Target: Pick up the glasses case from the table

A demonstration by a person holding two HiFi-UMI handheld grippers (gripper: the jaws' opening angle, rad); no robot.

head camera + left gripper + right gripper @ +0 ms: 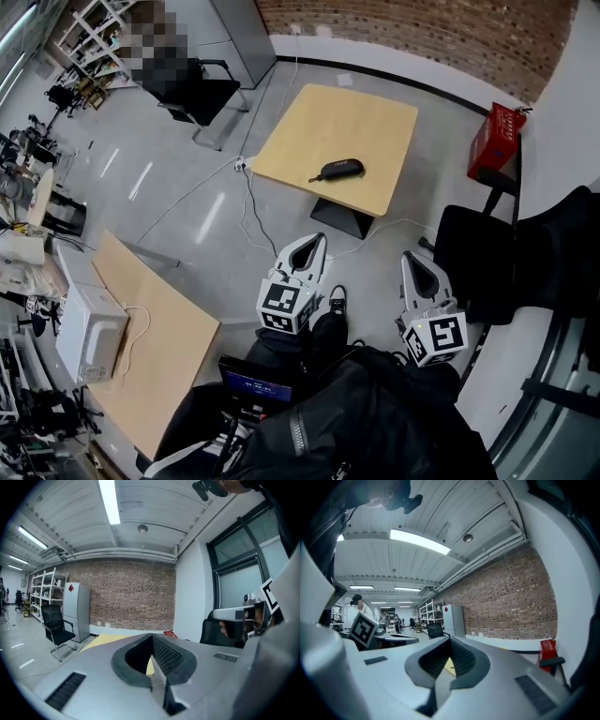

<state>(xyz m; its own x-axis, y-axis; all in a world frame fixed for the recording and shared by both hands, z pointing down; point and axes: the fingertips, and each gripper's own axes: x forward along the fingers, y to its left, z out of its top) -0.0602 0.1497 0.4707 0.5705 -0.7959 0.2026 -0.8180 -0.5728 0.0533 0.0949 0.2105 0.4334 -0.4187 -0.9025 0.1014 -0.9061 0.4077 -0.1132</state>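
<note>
Fingers: together with nothing between them, on both your left gripper (317, 242) and right gripper (411, 260).
Case (339, 170): on the tabletop (375, 117), toward its near edge, well ahead of both grippers.
Axis: crosswise to your reach.
Nearer: left gripper, almost in line.

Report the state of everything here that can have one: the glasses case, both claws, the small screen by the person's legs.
glasses case: closed, lying flat on the table, nothing touching it.
left claw: shut, empty, short of the table.
right claw: shut, empty, short of the table.
small screen: lit.
</note>
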